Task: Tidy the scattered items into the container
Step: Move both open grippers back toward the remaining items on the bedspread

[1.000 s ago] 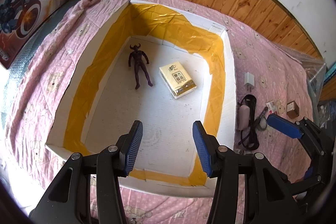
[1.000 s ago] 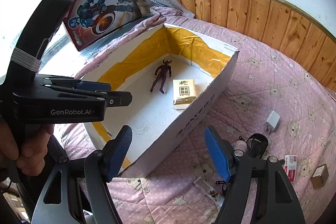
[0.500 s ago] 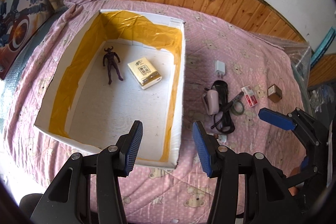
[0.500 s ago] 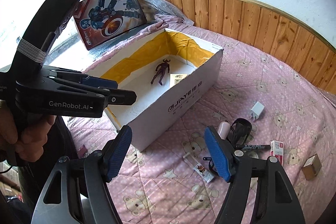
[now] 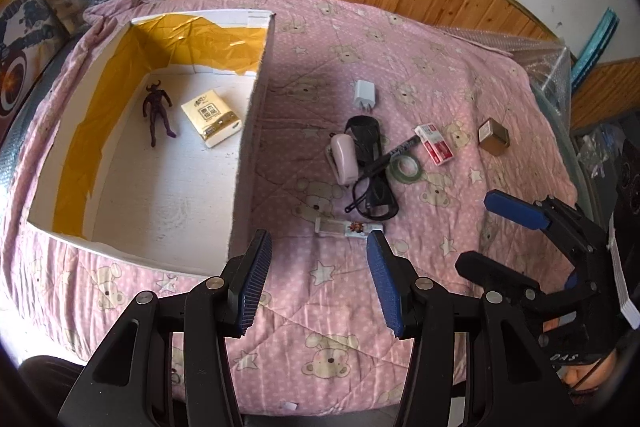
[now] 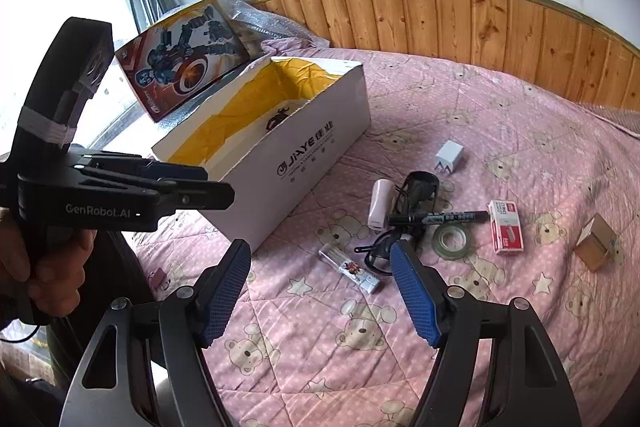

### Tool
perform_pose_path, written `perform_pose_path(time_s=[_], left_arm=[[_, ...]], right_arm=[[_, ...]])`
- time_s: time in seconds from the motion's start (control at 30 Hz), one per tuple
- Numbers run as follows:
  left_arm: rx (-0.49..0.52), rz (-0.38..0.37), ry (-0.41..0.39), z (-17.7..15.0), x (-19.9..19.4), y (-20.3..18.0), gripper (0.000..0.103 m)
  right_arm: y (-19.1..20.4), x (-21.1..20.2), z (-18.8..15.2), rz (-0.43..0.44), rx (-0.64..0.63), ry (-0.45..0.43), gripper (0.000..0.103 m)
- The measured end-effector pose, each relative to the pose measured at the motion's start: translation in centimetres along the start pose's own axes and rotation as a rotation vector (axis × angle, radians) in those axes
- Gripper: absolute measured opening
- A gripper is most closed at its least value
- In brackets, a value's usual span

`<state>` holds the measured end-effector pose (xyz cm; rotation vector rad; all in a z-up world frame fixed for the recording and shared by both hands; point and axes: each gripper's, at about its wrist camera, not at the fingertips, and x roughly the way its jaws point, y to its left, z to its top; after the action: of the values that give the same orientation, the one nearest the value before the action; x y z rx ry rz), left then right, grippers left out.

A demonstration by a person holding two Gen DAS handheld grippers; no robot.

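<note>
At frame left, the white cardboard box [image 5: 248,131] holds a purple figurine [image 5: 158,113] and tissue pack [image 5: 211,117]. At center, scattered items lie on the bed [image 5: 328,39]: charger [image 5: 365,95], marker [image 5: 394,155], tape roll [image 5: 406,167]. Both the left gripper [image 5: 316,279] and right gripper [image 6: 320,293] gape wide, empty.

My left gripper [image 5: 316,281] hangs with jaws apart above the pink quilt [image 5: 320,39], empty. Landmark: white box [image 5: 250,131]. Inside it lie a dark figure [image 5: 158,113] and a yellow tissue pack [image 5: 211,123], side by side. Right of the box I log a white charger [image 5: 365,95], pink stapler [image 5: 344,159], black glasses [image 5: 376,201], tape roll [image 5: 406,167], red-white box [image 5: 435,145] and, farthest, a brown cube [image 5: 494,137].
</note>
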<state>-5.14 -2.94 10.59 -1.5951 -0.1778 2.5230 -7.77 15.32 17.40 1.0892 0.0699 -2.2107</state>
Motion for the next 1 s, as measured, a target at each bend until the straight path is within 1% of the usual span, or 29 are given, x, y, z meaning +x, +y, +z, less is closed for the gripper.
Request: perform_pose_path(time_s=[0.2,0.37,0.53,0.83,0.93,1.0], left_arm=[[0.018,-0.031,0.034,-0.9,1.4,-2.3,0.052],[0.026,-0.048,0.051,-0.8,2.4,-3.5,0.052],[0.038,-0.062,0.06,0.1,3.6,-4.8,0.052],[0.106,-0.072,0.071,2.3,6.6,-7.9,0.052],[0.131,-0.07,0.068,3.1,7.9,-8.8,0.052],[0.142,-0.067,0.071,3.8,8.9,-9.2,0.052]], right_arm=[[-3.7,-0.3,-1.4,-0.024,0.106,-0.005,0.073],[-6.1,-0.4,-2.2,-0.043,0.16,-0.007,0.073],[-8.6,-0.8,-2.5,-0.086,0.221,-0.019,0.073],[-14.3,-2.4,-3.1,-0.169,0.376,-0.054,0.073],[-15.3,-2.3,-3.1,-0.171,0.395,-0.045,0.073],[-15.6,-1.8,-2.8,-0.176,0.382,-0.033,0.073]])
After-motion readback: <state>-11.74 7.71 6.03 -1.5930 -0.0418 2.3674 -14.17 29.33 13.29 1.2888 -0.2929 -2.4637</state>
